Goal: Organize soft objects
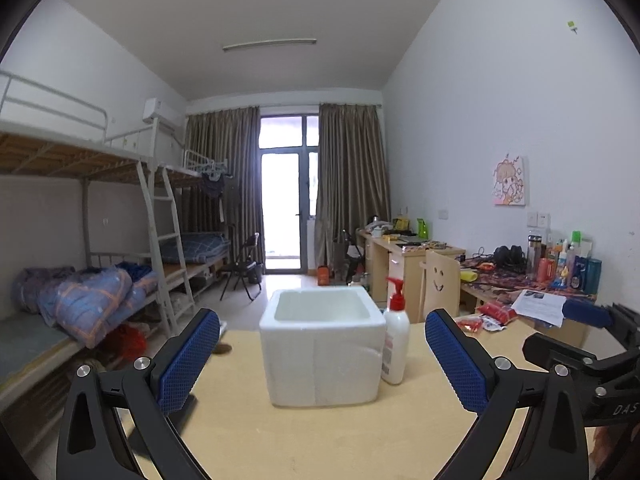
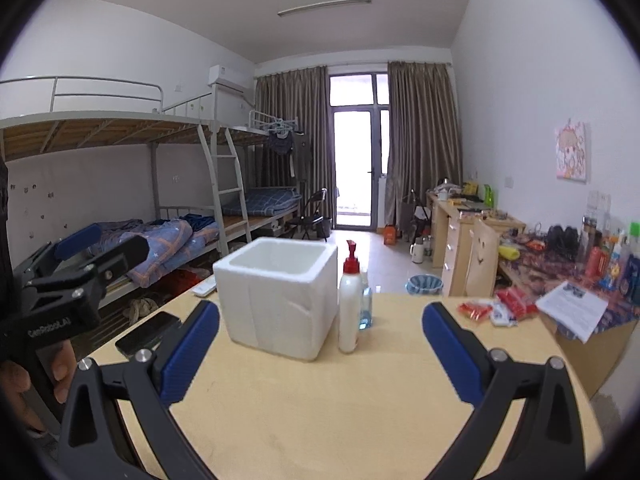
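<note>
White foam box [image 2: 276, 296] ahead of right gripper [image 2: 320, 354], apart.

The pale wooden table [image 2: 320, 420] bears a foam box [image 2: 276, 296] (open-topped), pump bottle [image 2: 349, 312] and phone [image 2: 146, 334].

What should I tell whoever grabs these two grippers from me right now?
Left gripper: open, empty, above the table's near edge.
Right gripper: open, empty, beside it.
The white square foam box stands mid-table on the round pale wooden table; what shows of its inside looks empty. A white pump bottle with a red top stands upright just right of it, a small clear blue bottle behind.
Red and white soft packets lie at the table's far right edge.
Done: nothing visibly sorted yet.
Left: probably move the packets into the box.
</note>
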A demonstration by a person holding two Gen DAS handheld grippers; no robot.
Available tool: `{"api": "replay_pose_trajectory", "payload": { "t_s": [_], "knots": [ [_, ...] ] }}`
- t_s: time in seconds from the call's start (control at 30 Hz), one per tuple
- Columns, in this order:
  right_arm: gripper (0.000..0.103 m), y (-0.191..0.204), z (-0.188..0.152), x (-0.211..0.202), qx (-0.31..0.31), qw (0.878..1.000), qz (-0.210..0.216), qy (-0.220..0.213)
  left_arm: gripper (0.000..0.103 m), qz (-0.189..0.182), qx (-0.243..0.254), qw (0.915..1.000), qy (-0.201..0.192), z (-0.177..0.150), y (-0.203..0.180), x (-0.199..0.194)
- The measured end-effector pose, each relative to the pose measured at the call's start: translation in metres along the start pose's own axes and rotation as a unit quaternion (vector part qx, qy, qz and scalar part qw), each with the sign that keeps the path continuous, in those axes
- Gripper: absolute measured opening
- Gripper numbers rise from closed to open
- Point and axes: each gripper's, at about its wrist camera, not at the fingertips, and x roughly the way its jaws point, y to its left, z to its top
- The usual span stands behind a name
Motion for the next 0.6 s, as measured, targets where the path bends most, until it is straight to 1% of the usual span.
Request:
{"api": "replay_pose_trajectory", "payload": {
  "t_s": [0.1,0.27,0.37,0.47,0.6],
  "knots": [
    [0.102,-0.003,-0.017,-0.004,0.009,1.000,-0.003,-0.004,0.103,-0.001,-0.005,1.0000,-0.002,-0.017,-0.002,-0.005],
    [0.102,-0.005,-0.042,-0.008,0.016,1.000,0.001,-0.009,0.103,0.011,-0.001,0.9997,-0.023,-0.042,-0.006,-0.021],
    [0.102,-0.006,-0.052,-0.008,0.019,1.000,-0.008,-0.010,0.103,0.018,0.012,0.9994,-0.026,-0.056,-0.010,-0.025],
    [0.102,-0.006,-0.062,-0.012,0.027,1.000,0.002,-0.007,0.103,0.007,0.020,0.9997,-0.016,-0.069,-0.015,-0.026],
    [0.102,0.000,-0.075,-0.018,0.022,1.000,0.000,-0.006,0.103,0.001,0.016,0.9999,-0.002,-0.081,-0.014,-0.023]
  ]
}}
